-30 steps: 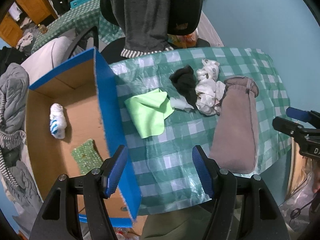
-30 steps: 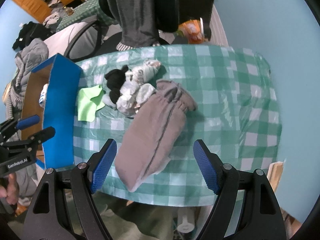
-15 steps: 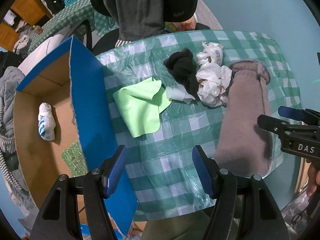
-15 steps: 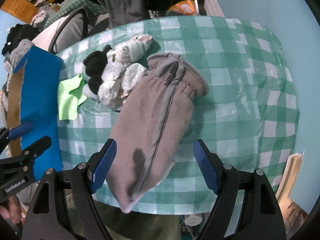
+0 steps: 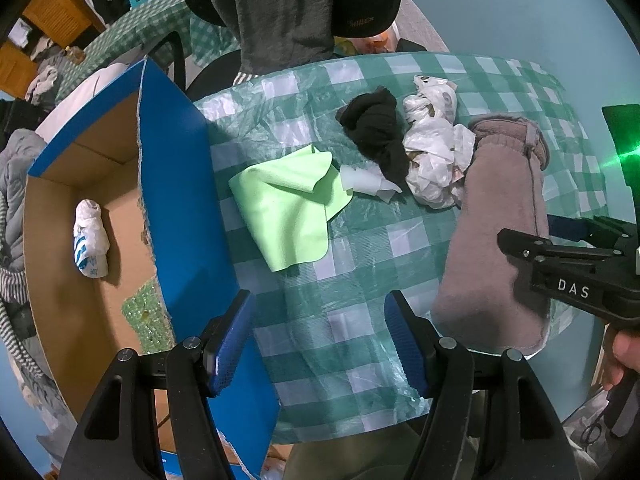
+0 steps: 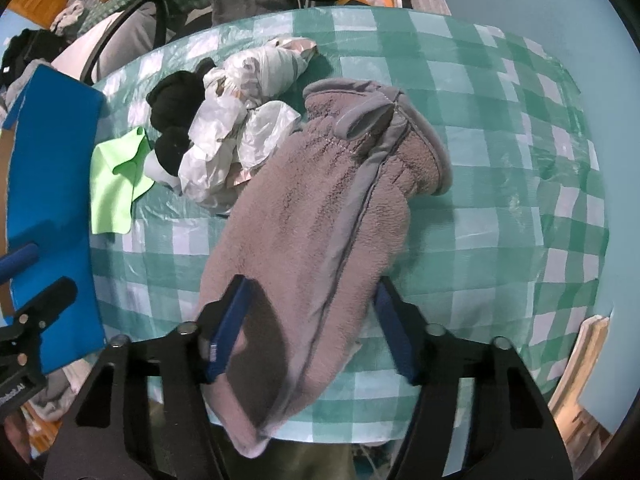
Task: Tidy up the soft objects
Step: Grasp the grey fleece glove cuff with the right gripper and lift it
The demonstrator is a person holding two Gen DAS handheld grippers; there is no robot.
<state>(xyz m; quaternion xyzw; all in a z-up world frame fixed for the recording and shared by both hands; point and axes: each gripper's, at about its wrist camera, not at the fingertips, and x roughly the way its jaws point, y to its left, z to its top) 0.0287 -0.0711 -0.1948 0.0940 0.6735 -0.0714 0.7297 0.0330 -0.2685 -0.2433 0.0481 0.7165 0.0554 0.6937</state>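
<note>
Against a pale blue wall [image 6: 560,8], my green-checked worktop [image 6: 500,152] carries a fleece mitten [image 6: 320,208] my right tongs [image 6: 308,320] have just been closing around, left tongs [image 5: 320,336] spread, empty.

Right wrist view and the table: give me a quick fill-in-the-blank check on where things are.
1. The right gripper straddles the grey ____.
2. The green cloth lies on the ____.
3. The box is blue outside and ____ inside.
4. The black sock touches the white ____.

Missing: mitten; table; brown; bag
</note>
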